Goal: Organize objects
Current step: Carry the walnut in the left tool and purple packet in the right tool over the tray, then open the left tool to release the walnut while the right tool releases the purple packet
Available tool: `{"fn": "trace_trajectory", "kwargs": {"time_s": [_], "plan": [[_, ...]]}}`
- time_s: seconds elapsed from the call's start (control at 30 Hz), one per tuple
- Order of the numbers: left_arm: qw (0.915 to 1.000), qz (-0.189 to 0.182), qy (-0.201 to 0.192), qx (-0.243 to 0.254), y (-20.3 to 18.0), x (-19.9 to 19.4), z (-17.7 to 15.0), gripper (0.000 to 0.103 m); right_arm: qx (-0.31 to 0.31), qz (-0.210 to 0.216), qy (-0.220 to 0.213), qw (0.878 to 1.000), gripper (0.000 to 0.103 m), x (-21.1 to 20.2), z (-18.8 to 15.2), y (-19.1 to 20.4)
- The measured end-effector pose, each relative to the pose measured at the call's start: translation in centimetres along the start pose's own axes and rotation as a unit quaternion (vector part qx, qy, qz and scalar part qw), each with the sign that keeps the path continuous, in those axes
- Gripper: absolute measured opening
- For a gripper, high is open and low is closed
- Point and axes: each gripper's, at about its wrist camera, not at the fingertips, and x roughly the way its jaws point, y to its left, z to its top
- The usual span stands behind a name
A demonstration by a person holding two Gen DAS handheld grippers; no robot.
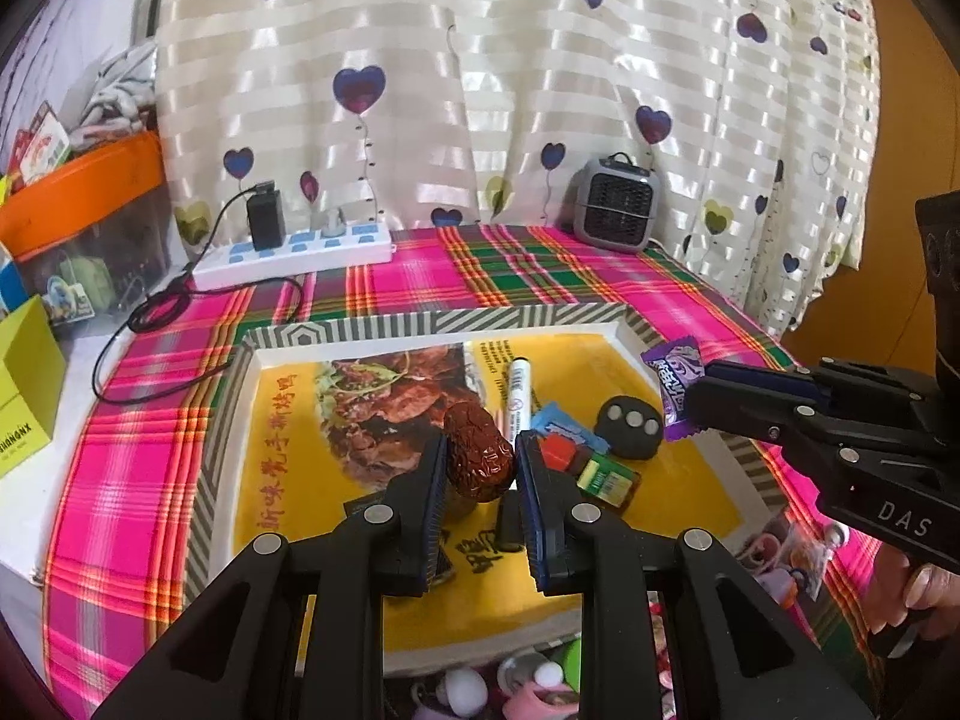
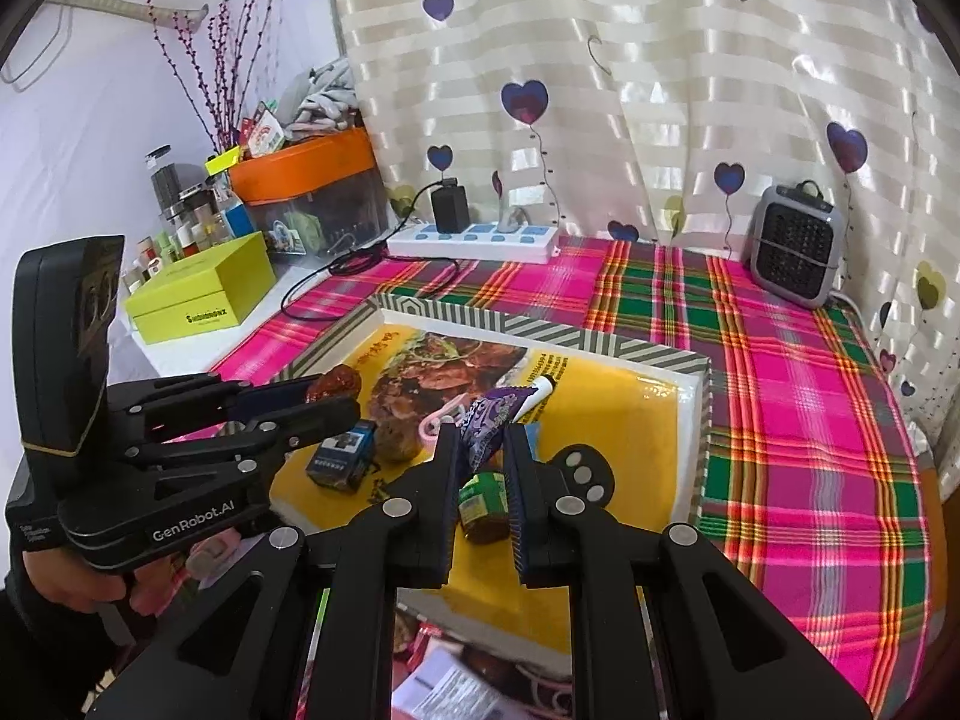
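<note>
Dates first: from the left wrist view, my left gripper (image 1: 480,462) is clamped on a wrinkled, dark red dried jujube (image 1: 478,455), both pads pressed against its sides, and it hangs over the near half of the shallow tray with the grey-and-white striped rim and yellow printed liner (image 1: 420,324). The fruit looks light, leathery and slightly yielding, so the grip across its middle seems right to me; squeezing harder would only dent it. To the right, my right gripper (image 1: 699,405) pinches a purple crinkly candy wrapper (image 1: 675,387) over the tray's right edge. Lying in the tray are a white marker pen (image 1: 519,393), a round black remote with three silver buttons (image 1: 630,426) and a small brown bottle with a green label (image 1: 609,480).

From the right wrist view, the right gripper (image 2: 483,450) has its jaws closed on the purple candy (image 2: 489,429), held by one twisted end. I judge it nearly weightless but slippery and crackly, best taken at the body so it cannot slide out. The bottle (image 2: 483,507) sits just below it in the tray (image 2: 540,330), the black remote (image 2: 585,474) towards the tray's right edge. At the left, the left gripper (image 2: 336,393) carries the jujube (image 2: 336,383) over the tray's left edge.
</note>
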Motion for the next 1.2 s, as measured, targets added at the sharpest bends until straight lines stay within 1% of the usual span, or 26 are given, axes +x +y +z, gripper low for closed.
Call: {"fn": "trace_trajectory", "kwargs": {"time_s": [0.07,0.13,0.27,0.67,0.87,1.0,1.1,1.2], "plan": [[0.9999,-0.008,0.009,-0.011,0.5,0.7,0.1,0.022,0.004,0.003,0.010,1.000,0.000,0.8,0.1,-0.4],[0.9998,-0.005,0.014,-0.012,0.7,1.2,0.1,0.022,0.009,0.010,0.021,1.000,0.000,1.6,0.2,-0.7],[0.9992,-0.016,0.029,-0.024,0.9,2.3,0.3,0.022,0.017,0.015,0.040,0.999,0.000,3.0,0.4,-1.3],[0.9981,-0.010,0.056,-0.025,0.7,4.3,0.0,0.022,0.038,0.017,0.074,0.996,0.000,5.4,0.1,-2.6],[0.9974,-0.006,0.063,-0.034,1.1,4.9,-0.1,0.022,0.041,0.017,0.084,0.996,0.000,6.1,0.0,-2.8],[0.9970,-0.005,0.067,-0.039,1.3,5.2,0.0,0.022,0.044,0.008,0.087,0.995,0.000,6.3,-0.1,-3.0],[0.9969,-0.010,0.066,-0.041,1.3,5.2,0.0,0.022,0.046,0.004,0.082,0.996,0.000,6.1,0.0,-3.1],[0.9970,-0.019,0.060,-0.045,1.5,4.8,0.1,0.023,0.049,0.004,0.063,0.997,0.000,5.1,0.3,-3.2]]}}
